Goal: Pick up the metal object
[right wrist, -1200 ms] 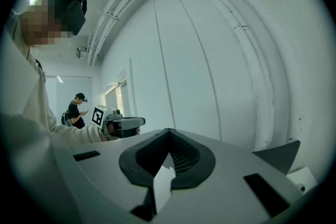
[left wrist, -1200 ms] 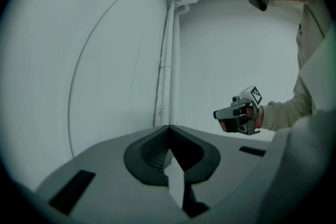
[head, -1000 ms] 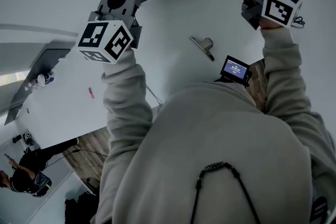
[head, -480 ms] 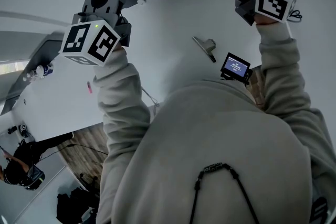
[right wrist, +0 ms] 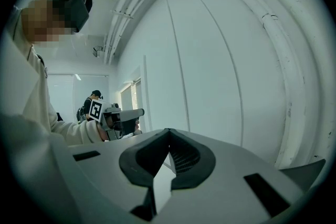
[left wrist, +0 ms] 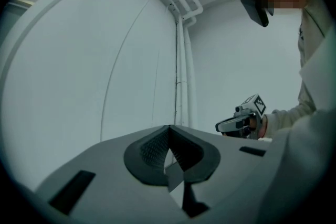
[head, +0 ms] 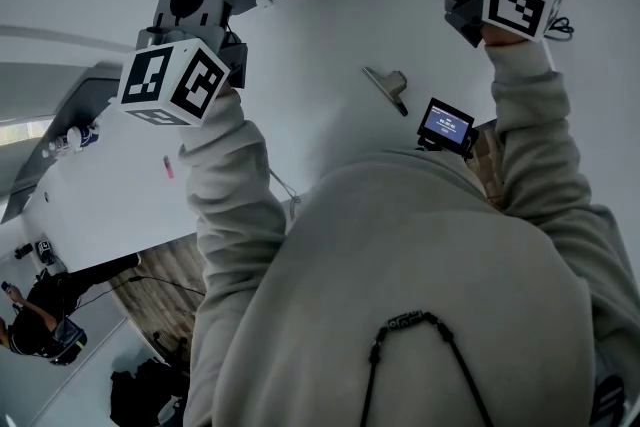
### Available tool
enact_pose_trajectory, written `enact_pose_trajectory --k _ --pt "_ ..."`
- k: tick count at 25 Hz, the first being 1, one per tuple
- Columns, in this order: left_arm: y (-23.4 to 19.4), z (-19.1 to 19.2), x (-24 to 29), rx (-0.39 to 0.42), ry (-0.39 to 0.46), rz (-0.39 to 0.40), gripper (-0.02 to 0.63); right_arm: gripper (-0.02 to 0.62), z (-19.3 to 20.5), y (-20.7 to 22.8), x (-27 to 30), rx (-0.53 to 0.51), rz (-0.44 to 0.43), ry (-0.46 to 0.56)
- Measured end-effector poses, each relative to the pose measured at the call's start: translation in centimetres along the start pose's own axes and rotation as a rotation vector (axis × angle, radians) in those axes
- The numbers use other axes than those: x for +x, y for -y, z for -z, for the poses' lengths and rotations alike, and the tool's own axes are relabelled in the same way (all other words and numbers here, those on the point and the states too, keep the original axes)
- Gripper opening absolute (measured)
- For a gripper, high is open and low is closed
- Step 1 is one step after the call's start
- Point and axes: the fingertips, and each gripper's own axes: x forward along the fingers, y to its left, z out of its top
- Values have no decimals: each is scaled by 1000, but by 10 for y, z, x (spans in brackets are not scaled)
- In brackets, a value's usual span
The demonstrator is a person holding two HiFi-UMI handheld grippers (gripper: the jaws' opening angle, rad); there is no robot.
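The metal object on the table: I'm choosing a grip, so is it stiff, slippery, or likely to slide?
The metal object looks like thin, shiny sheet metal, so probably stiff and light. Its smooth finish may slip in a grip. Lying low on the smooth white table, it would likely slide, not roll, if nudged.

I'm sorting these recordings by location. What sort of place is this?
Probably a plain indoor workroom or lab: bare white walls with exposed pipes, a white table with a metal clip lying on it, and a second person standing nearby.
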Motion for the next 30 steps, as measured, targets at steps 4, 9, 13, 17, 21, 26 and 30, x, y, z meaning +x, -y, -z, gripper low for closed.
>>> enact_pose_trajectory --k 4,9,13,17,21,26,30 --pt "-12 16 -6 -10 -14 4 3 20 17 -3 16 13 -2 -9" --pt "-23 30 -2 -25 -40 4 3 20 26 4 26 26 0 -19" --pt "-19 48 4 -41 -78 15 3 20 38 9 23 36 9 -23" --pt "-4 53 6 -38 -99 33 3 20 44 6 12 49 12 -36" --pt "2 66 10 -38 -119 47 3 20 54 10 11 58 13 -49" --pt "1 76 13 -45 -143 49 3 20 62 15 11 65 15 -72" --pt "0 86 18 -49 -158 50 3 20 72 18 14 82 18 -72"
